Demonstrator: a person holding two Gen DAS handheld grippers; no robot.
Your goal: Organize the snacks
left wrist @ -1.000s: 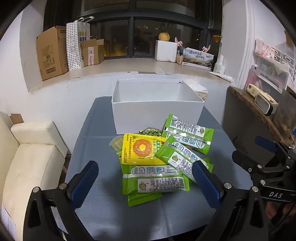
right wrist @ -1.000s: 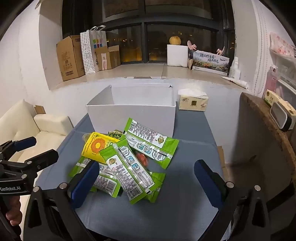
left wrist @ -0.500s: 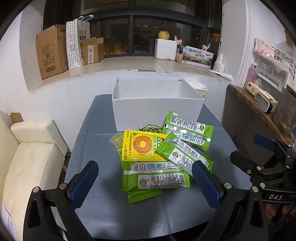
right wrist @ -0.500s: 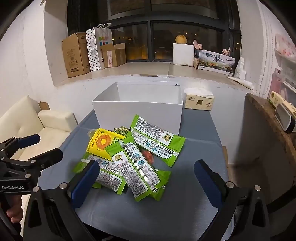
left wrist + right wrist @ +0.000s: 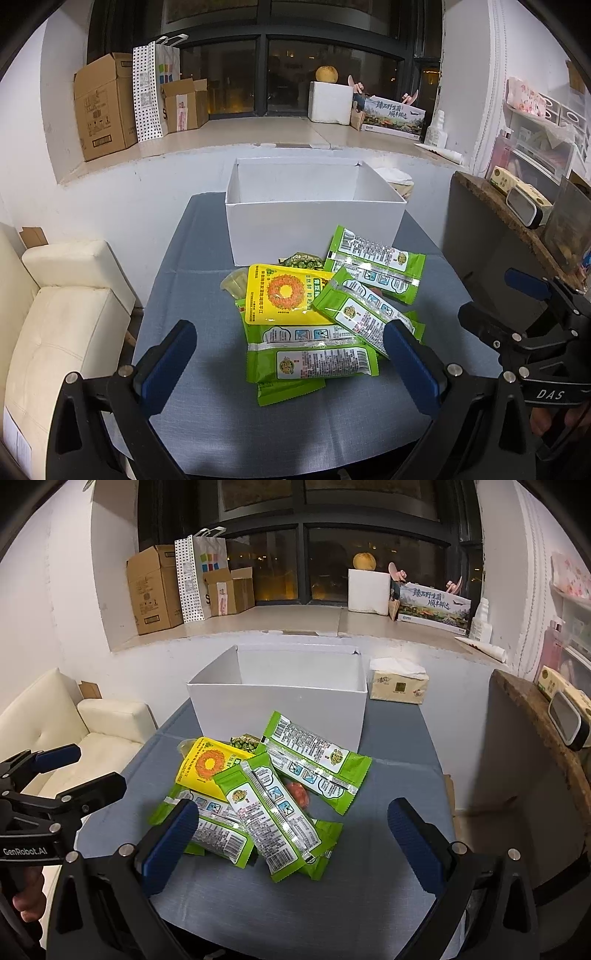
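Both the left claw [image 5: 290,356] and the right claw [image 5: 291,836] hung spread wide and empty over the snack packets [image 5: 314,317] heaped mid-bench [image 5: 192,295], just near of the white box [image 5: 314,229].

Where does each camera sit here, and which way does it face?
Left wrist: on the left gripper, facing the snack pile and white box; the right gripper shows beside it.
Right wrist: on the right gripper, facing the same pile from the right; the left gripper and a hand show.
Shared: pile, box, both jaws open.
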